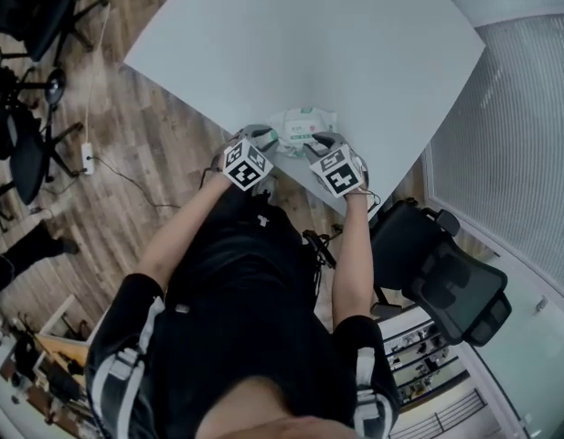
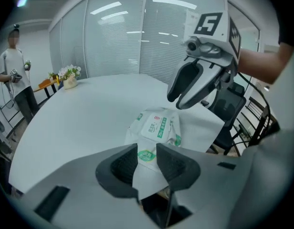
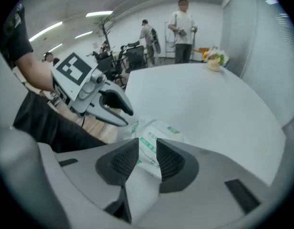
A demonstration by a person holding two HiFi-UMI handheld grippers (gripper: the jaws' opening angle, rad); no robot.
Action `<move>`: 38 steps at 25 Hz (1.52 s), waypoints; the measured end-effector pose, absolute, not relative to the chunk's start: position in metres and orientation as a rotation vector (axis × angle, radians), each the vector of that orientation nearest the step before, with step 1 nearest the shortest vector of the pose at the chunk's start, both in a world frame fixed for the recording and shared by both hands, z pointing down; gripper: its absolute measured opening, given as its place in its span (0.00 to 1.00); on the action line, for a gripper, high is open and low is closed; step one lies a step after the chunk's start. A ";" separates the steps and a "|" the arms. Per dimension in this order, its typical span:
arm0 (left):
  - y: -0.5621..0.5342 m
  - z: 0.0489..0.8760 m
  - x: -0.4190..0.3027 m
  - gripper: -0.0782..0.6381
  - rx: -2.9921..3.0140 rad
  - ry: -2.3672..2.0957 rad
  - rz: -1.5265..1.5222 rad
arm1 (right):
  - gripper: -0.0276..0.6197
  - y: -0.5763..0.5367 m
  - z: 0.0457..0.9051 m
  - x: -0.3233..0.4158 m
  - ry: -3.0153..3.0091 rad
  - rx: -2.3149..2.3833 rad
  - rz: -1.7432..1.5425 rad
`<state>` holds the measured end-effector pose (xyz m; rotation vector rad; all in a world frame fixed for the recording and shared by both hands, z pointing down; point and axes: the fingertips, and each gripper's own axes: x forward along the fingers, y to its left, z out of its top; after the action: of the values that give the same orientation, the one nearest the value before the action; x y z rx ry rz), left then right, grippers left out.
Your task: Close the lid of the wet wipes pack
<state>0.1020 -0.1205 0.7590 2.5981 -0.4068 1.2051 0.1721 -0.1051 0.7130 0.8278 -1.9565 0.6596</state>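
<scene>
Wet wipes pack (image 1: 304,126) lies on the white table (image 1: 309,44), close to the near edge, right in front of the person. Its lid looks flat against the top of the pack in the left gripper view (image 2: 156,128).

Left gripper (image 1: 263,138): just beside the pack's left end, above the table. Jaws a narrow gap apart; the pack and table show through the gap (image 2: 147,159), with the pads pressing on nothing. Empty.

Right gripper (image 1: 323,142): just beside the pack's right end, tilted steeply down. Jaws a narrow gap apart (image 3: 147,159), with the pack (image 3: 158,130) seen beyond them, not gripped. From the left gripper view it hangs clear above the pack (image 2: 177,99).

Office chair (image 1: 446,273) stands off the table's right edge. A small pot of flowers (image 3: 214,58) sits at the far side of the table.
</scene>
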 end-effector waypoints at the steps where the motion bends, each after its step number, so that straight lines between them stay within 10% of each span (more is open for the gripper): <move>1: -0.118 0.745 0.100 0.30 2.606 -0.439 1.165 | 0.24 -0.105 0.695 0.177 -1.967 0.936 0.652; 17: -0.050 0.472 0.048 0.16 2.796 -0.918 0.315 | 0.10 -0.007 0.463 0.203 -2.145 2.102 0.465; 38: -0.036 0.422 0.003 0.15 2.792 -0.885 0.101 | 0.08 0.040 0.430 0.146 -2.058 2.292 0.466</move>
<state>0.0025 -0.0359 0.4221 2.7925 -0.8847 0.1006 0.1458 0.0399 0.4299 2.2922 -2.0578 0.4659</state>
